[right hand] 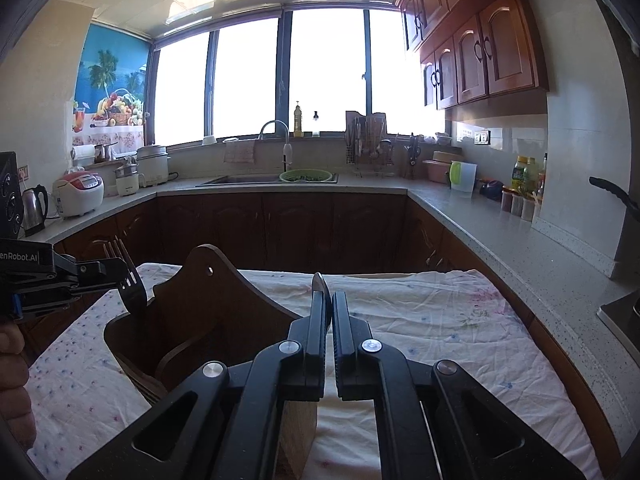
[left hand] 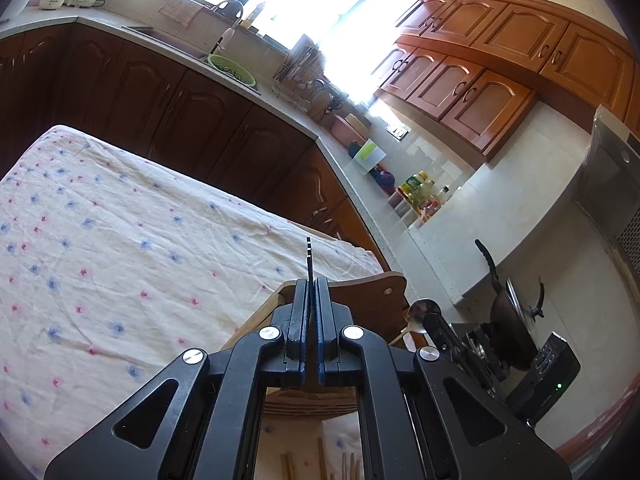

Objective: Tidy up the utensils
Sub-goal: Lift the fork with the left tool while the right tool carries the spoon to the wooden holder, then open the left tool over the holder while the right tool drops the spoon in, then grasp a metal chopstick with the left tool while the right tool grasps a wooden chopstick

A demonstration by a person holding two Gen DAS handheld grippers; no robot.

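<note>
Gripping a black fork [right hand: 129, 280], the left hand-held gripper [left hand: 310, 292] has its jaws clamped narrowly on the handle; in the left wrist view the fork appears edge-on as a thin dark strip [left hand: 309, 258] rising past the fingertips. In the right wrist view the fork stands tines-up, its lower end at the rim of the wooden caddy [right hand: 192, 304], which sits below and just ahead of that hand-held gripper. The right hand-held gripper [right hand: 331, 300] is also closed to a narrow gap, pinching a spoon [right hand: 319, 282] whose bowl edge projects just beyond the fingertips; the left wrist view shows the same spoon [left hand: 422, 314] face-on, to the right of the left hand-held gripper and beside the caddy's tall back panel [left hand: 372, 300]. The caddy lies to the left of the right hand-held gripper, on a tabletop covered by a floral cloth [left hand: 120, 240]. Several wooden sticks [left hand: 320, 456] lie on the cloth beneath the left hand-held gripper; whether they are chopsticks cannot be determined. A person's fingers [right hand: 12, 384] appear at the left edge of the right wrist view, below the left hand-held gripper's body.
</note>
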